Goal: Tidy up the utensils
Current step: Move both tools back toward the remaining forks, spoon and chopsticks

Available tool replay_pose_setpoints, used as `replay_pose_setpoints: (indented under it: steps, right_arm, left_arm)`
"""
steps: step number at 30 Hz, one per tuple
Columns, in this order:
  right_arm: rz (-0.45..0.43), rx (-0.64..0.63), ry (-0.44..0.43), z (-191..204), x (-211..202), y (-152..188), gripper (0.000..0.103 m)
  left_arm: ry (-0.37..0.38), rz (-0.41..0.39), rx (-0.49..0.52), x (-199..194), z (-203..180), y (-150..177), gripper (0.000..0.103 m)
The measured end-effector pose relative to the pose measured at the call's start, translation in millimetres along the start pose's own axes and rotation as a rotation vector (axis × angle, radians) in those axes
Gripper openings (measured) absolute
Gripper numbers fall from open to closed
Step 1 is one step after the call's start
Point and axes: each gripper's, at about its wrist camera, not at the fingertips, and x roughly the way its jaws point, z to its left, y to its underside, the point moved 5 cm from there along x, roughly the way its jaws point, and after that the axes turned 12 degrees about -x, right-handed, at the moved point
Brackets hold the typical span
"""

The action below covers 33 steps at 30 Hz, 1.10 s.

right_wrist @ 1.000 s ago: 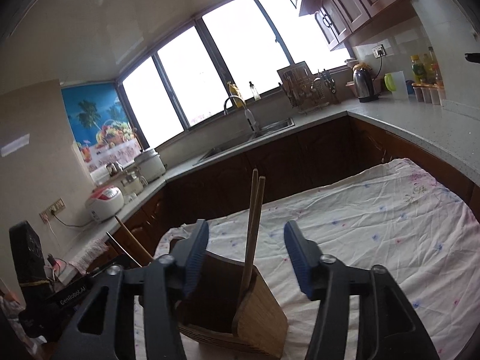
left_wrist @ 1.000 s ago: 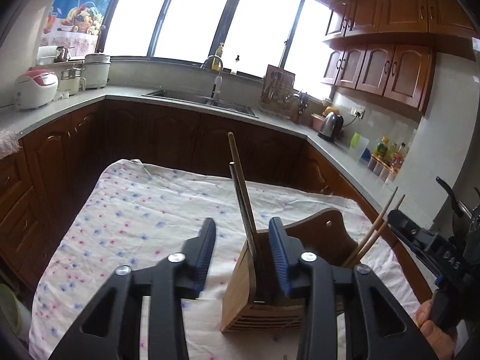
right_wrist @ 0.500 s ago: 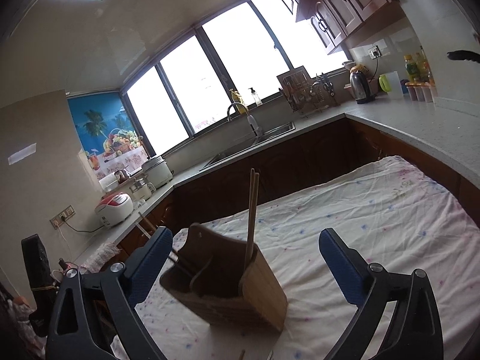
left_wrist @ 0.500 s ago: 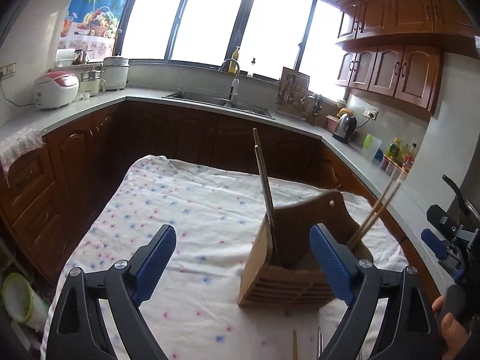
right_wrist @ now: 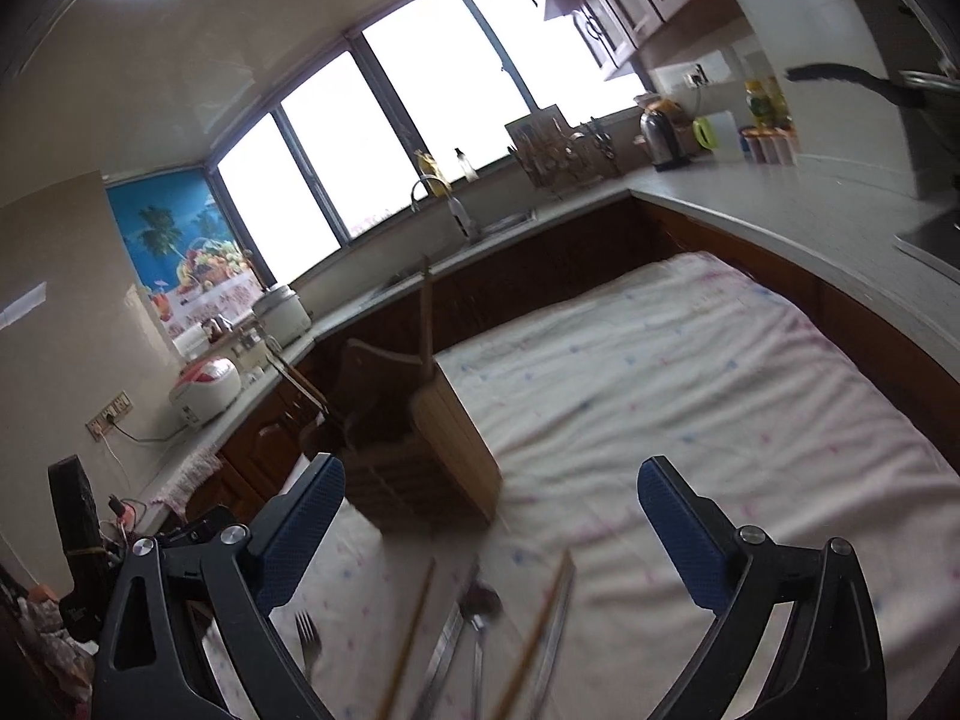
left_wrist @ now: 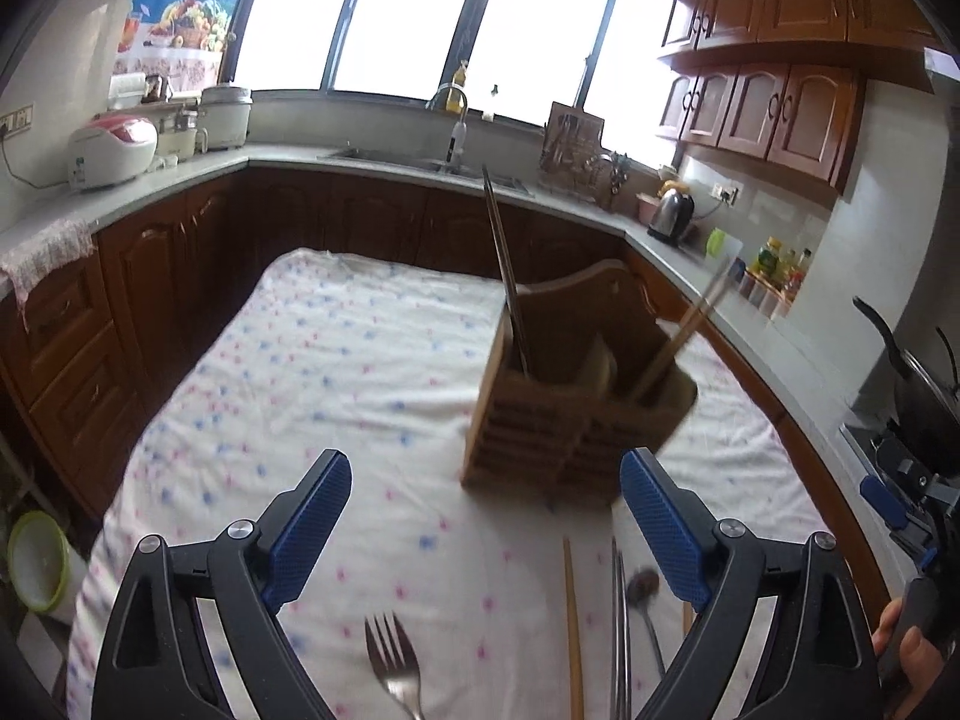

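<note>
Utensils: fork [left_wrist: 393,663], spoon [left_wrist: 645,594], loose chopsticks [left_wrist: 573,630] lie on floral tablecloth [left_wrist: 336,372] at near edge, apart from wooden holder [left_wrist: 570,414] mid-table. Two chopstick pairs stand sorted in holder's separate compartments. Left gripper [left_wrist: 486,531] and right gripper [right_wrist: 492,531]: fingers spread wide, empty, above loose pieces, likely for next pick.

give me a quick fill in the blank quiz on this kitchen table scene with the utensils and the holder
1. The wooden utensil holder stands on a table covered by a ____ cloth.
2. Both the left hand-held gripper and the right hand-held gripper have their jaws ____.
3. Lying on the cloth nearest the left hand-held gripper's left finger is a metal ____.
4. The chopsticks in the holder's right compartment lean toward the ____.

Missing words: floral; open; fork; right
</note>
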Motion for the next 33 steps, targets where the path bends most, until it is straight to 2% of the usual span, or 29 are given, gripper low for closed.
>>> replay_pose_setpoints:
  steps: [7, 14, 22, 33]
  right_arm:
    - [0.085, -0.038, 0.083, -9.9, -19.5, 39.3, 0.100]
    - [0.154, -0.040, 0.103, -13.7, -23.1, 68.7, 0.100]
    - [0.183, -0.067, 0.101, -7.9, -16.6, 80.6, 0.100]
    - [0.228, -0.092, 0.107, -6.4, 3.2, 81.9, 0.098]
  left_arm:
    - [-0.012, 0.069, 0.007, -14.9, -2.9, 28.7, 0.092]
    - [-0.031, 0.137, 0.023, -17.8, -8.1, 53.1, 0.092]
    - [-0.052, 0.169, 0.044, -14.9, -13.9, 63.9, 0.092]
    - [-0.079, 0.228, 0.108, 15.9, -27.9, 68.5, 0.091]
